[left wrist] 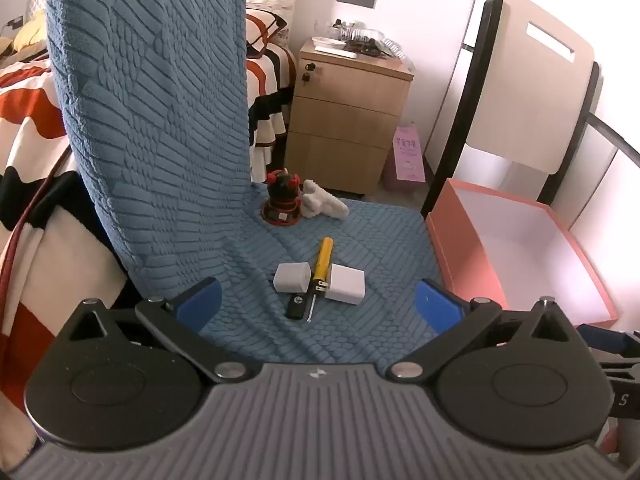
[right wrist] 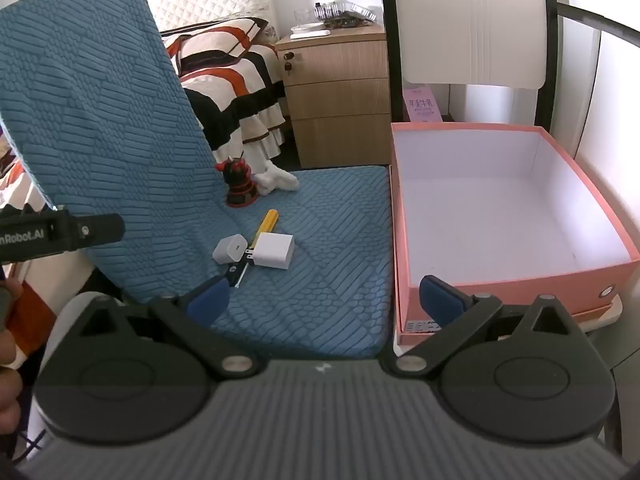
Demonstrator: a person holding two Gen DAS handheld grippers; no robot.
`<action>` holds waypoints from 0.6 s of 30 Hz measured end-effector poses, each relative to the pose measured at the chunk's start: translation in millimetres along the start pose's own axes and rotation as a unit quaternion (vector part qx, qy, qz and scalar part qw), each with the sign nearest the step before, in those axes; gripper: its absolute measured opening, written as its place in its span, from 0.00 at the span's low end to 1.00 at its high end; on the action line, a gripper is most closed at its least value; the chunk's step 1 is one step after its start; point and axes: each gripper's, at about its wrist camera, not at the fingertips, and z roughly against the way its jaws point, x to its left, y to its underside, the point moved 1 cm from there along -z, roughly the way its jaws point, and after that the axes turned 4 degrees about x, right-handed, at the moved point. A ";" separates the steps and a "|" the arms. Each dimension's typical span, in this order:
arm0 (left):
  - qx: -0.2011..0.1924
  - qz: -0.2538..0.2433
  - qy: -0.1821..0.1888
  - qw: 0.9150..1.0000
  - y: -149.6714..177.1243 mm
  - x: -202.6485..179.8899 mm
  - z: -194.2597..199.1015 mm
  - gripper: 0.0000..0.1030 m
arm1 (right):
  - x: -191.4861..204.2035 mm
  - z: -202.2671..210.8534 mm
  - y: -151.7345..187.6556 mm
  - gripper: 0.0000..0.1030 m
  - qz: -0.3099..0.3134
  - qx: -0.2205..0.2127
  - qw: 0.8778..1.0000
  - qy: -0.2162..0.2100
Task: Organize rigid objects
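Right of both grippers' fingers: empty pink box. Ahead of left gripper, released wide, chargers, yellow screwdriver, black stick on blue seat. Right gripper released too. Nothing grasped; next: descend, clench one item.

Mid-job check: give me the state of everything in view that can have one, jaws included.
Left gripper: jaws wide open, holding nothing.
Right gripper: jaws wide open, holding nothing.
Pink box: lid off, nothing visible inside.
Yellow-handled screwdriver: lying flat between the chargers.
Two-pin charger: lying on its side on the seat.
Small charger: on the seat.
Black figurine: upright.
Cabinet drawers: shut.
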 end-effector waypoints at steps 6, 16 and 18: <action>0.012 -0.001 -0.002 1.000 0.9 -1.8 -3.6 1.00 | 1.8 3.9 1.7 1.00 -0.001 0.001 1.000 0.004; 0.019 0.000 0.002 1.000 1.9 -6.1 -4.7 1.00 | 6.2 11.7 5.4 1.00 -0.004 0.010 1.000 0.003; 0.021 0.001 0.002 1.000 0.2 -6.6 -4.3 1.00 | 1.2 4.8 4.5 1.00 -0.008 0.015 1.000 0.003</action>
